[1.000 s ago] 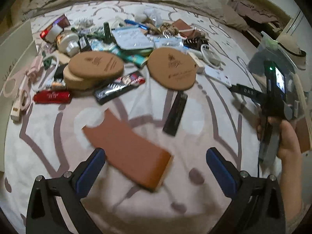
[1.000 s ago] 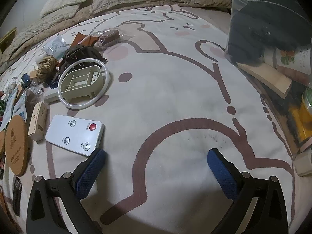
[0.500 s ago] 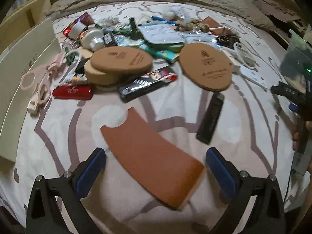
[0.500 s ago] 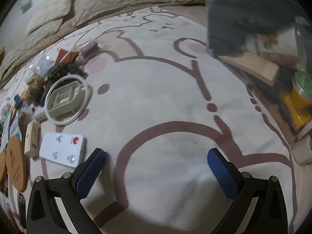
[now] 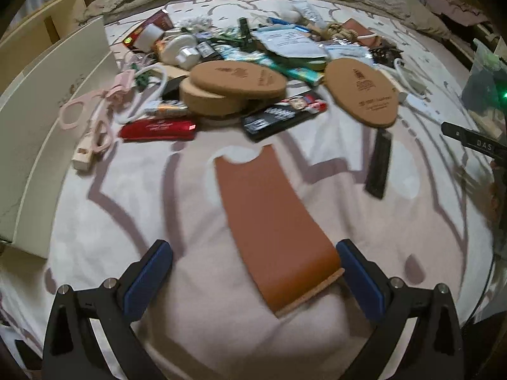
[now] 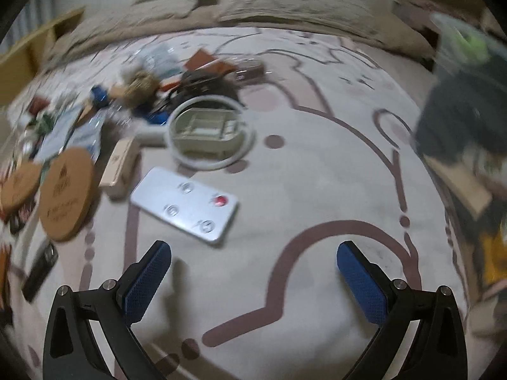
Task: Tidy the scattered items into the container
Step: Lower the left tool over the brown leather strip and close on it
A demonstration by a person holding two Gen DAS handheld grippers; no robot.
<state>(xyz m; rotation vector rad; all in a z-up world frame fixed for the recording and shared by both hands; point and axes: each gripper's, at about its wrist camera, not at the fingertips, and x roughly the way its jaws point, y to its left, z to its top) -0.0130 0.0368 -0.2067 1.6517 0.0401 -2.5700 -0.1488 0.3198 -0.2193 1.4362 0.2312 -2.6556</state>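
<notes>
Pale bedspread [image 5: 120, 221] with brown line pattern, filling both views, pillows along the far edge.

Left claw [image 5: 253, 272]: fingers spread wide apart, gripping nothing, low over the spread. Between them, the near end of a brown leather sleeve [image 5: 269, 221], lying flat and running straight away from the claw, its edge close beside the right blue pad; contact cannot be told. Farther ahead and right of the claw, a slim black remote [image 5: 378, 166]. Beyond the sleeve, a black snack wrapper [image 5: 282, 115], a red packet [image 5: 158, 129] to the left of it, then two stacked cork discs [image 5: 236, 84] and a third cork disc [image 5: 361, 95] off to the right. Far left of the claw, pink scissors [image 5: 92, 123] near a cream board [image 5: 54, 110]. Behind the discs, a dense heap of small packets, cables and bottles, too blurred to name.

Right claw [image 6: 253, 272]: fingers also wide apart, holding nothing, over bare spread. Ahead and left of it, a white remote [image 6: 185, 207] with a red button. Beyond that, a white ring-shaped tray [image 6: 210, 136]; just left, a small tan box [image 6: 118, 164]. Far right of the claw, a clear container [image 6: 469, 107] with dark things inside, blurred.
</notes>
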